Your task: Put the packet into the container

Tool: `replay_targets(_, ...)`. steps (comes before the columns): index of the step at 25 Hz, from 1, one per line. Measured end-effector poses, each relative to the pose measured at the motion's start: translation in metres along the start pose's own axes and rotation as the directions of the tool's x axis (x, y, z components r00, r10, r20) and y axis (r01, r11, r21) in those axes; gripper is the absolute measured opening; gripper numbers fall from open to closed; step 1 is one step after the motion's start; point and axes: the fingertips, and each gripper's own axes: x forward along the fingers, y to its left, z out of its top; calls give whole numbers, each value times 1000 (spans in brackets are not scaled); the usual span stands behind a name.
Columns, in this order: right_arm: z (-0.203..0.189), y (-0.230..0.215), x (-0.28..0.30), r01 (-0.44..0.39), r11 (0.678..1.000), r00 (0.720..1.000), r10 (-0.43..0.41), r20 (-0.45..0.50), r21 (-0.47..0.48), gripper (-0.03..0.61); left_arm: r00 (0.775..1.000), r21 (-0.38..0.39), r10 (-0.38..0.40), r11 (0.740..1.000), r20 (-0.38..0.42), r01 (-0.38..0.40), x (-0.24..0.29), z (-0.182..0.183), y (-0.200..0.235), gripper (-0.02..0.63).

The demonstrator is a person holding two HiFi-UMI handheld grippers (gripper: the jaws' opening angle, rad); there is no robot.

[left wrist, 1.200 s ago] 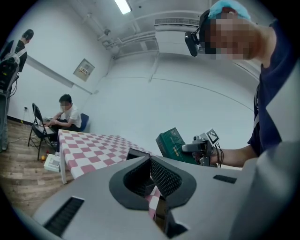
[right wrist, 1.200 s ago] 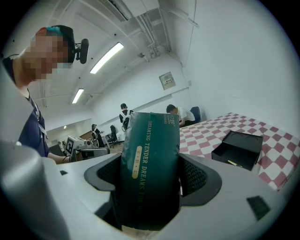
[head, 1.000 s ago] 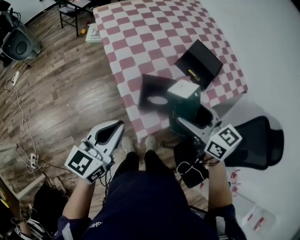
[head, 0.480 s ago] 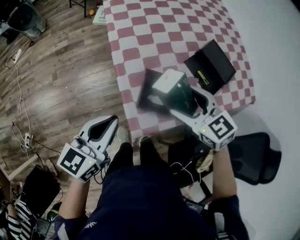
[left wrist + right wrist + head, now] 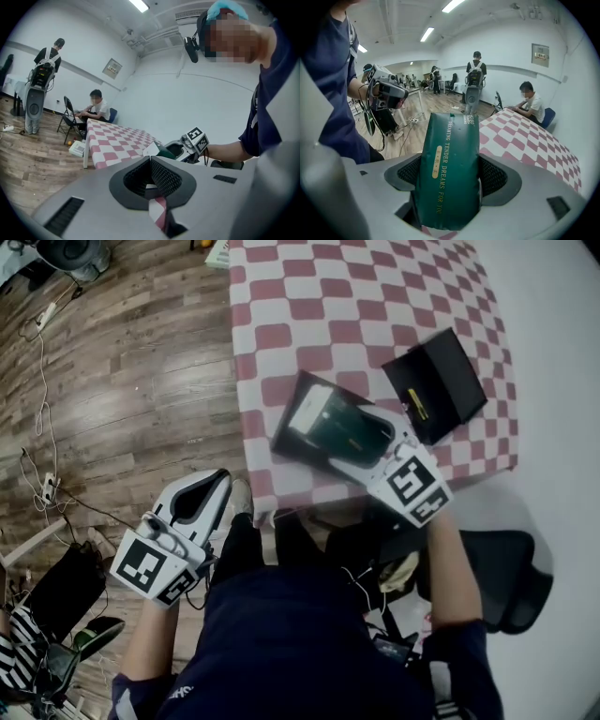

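Observation:
A dark green packet [image 5: 323, 423] with gold lettering [image 5: 447, 173] is held in my right gripper [image 5: 342, 432], which is shut on it across its width. In the head view the packet lies tilted low over a flat black container [image 5: 292, 442] near the front edge of the checkered table [image 5: 319, 315]; whether it touches the container is hidden. My left gripper [image 5: 214, 486] hangs off the table over the wooden floor, shut with nothing in it. The left gripper view shows its pads [image 5: 161, 176] meeting, and the right gripper [image 5: 194, 140] beyond.
A second black box part [image 5: 436, 385] lies on the cloth right of the container. A black chair [image 5: 506, 568] stands by my right arm. Cables run over the floor [image 5: 42, 381] at left. Other people stand and sit in the room's background.
My right gripper has carried the packet forward and tipped it from upright to lying low over the black container. The left gripper has stayed about where it was.

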Motion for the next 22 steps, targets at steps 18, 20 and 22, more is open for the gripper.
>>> replay_targets(18, -49, 16, 59, -126, 987, 953, 94, -286, -95, 391, 998, -56, 62, 997, 19, -60, -11, -18, 9, 37)
replay_targets(20, -52, 17, 63, -135, 987, 950, 103, -296, -91, 393, 998, -60, 63, 996, 18, -62, -11, -19, 11, 37)
replay_targets(22, -53, 18, 66, -145, 986, 947, 112, -300, -88, 393, 998, -63, 64, 996, 16, -63, -11, -20, 12, 37)
